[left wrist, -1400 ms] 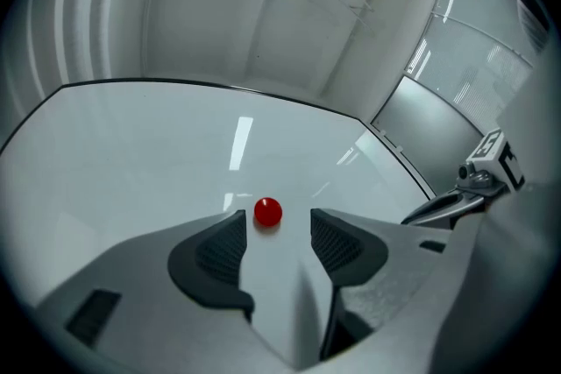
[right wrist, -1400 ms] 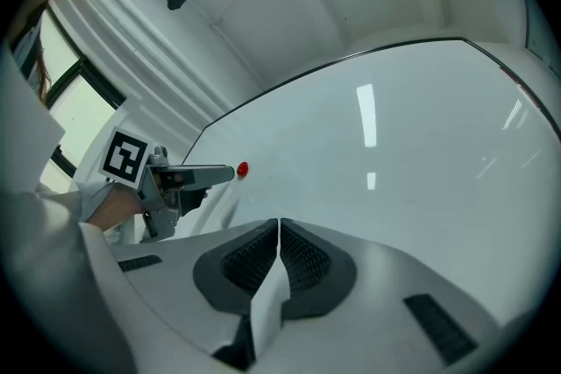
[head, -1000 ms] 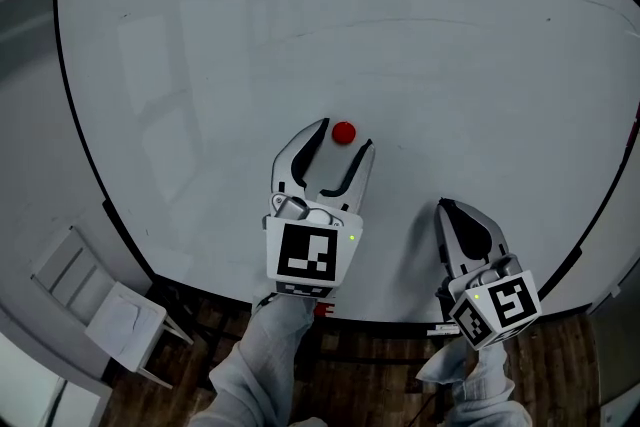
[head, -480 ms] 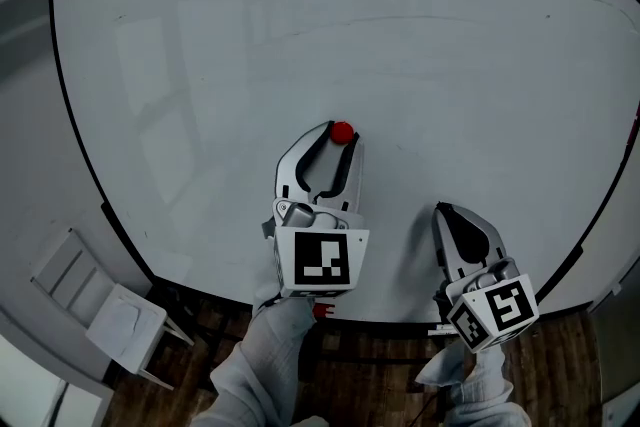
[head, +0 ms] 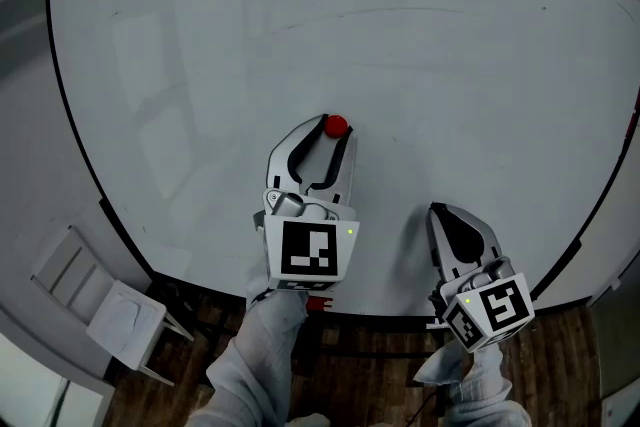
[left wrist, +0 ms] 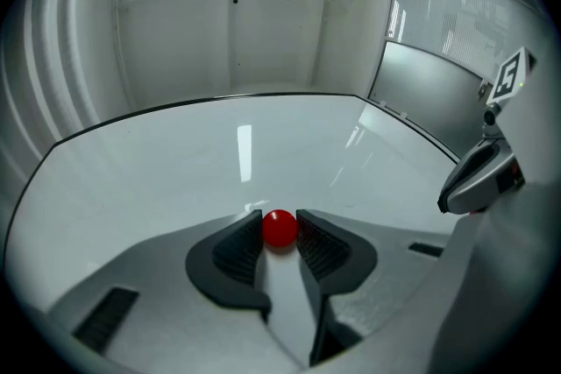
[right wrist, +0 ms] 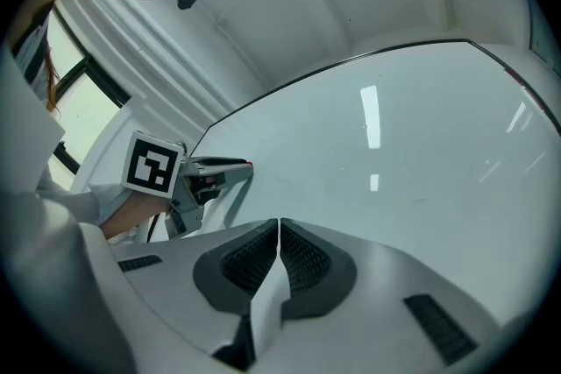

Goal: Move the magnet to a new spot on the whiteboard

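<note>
**While the left jaws close, the magnet sits between their pads**

Where the whiteboard [head: 300, 25] fills the head view, the small red magnet [head: 336, 125] lies on its lower middle part, well inside the black frame. The left gripper [head: 337, 129] reaches up to it from below. Its jaws have just been closing, and in the left gripper view the ribbed pads [left wrist: 244, 243] meet the round magnet on its two sides, so it is grasped while it rests against the board. The right gripper [head: 439, 209] lies lower and to the right, near the board's bottom edge and well apart from the magnet. In the right gripper view its jaws are pressed together with nothing between them. A marker cube [head: 305, 252] tops the left gripper, above a white sleeve [head: 268, 355].
</note>
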### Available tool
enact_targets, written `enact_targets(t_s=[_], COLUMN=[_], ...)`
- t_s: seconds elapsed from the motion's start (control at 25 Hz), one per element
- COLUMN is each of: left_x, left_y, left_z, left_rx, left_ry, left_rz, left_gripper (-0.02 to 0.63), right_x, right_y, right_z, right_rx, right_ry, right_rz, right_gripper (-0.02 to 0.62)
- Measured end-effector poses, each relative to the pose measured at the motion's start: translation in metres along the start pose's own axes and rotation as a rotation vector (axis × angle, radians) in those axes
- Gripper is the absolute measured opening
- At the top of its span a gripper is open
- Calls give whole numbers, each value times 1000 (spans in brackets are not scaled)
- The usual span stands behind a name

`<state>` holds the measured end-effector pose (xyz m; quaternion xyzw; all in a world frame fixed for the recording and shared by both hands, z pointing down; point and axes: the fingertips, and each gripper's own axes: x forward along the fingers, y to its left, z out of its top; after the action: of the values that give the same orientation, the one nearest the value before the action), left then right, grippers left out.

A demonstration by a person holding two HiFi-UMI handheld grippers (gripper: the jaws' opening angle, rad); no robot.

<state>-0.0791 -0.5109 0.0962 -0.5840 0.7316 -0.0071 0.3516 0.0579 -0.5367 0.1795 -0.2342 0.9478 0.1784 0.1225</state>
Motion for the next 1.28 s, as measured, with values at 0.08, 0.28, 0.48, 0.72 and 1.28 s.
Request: enact_targets(t_s=[0.08, 0.28, 0.48, 0.72, 1.28], left_x=[-2, -16, -30, -44, -117], left_y=[1, 5, -3, -12, -57], left_z=[-4, 3, 10, 2, -42], left_rx=[-18, -49, -48, -42, -129], left_ry=[17, -4, 8, 36, 194], left_rz=[0, 6, -19, -35, -4], left_gripper=[124, 124, 124, 124, 124], right_x=[-2, -8, -13, -23, -71], right_y=[1, 4, 5, 11, 24], right_z=[-5, -16, -25, -32, -49], right_rx=[-5, 14, 38, 49, 61], right_ry=[13, 42, 59, 74, 101], right_rz=[-1, -5, -11, 1, 31], right_gripper=[31, 31, 31, 31, 31])
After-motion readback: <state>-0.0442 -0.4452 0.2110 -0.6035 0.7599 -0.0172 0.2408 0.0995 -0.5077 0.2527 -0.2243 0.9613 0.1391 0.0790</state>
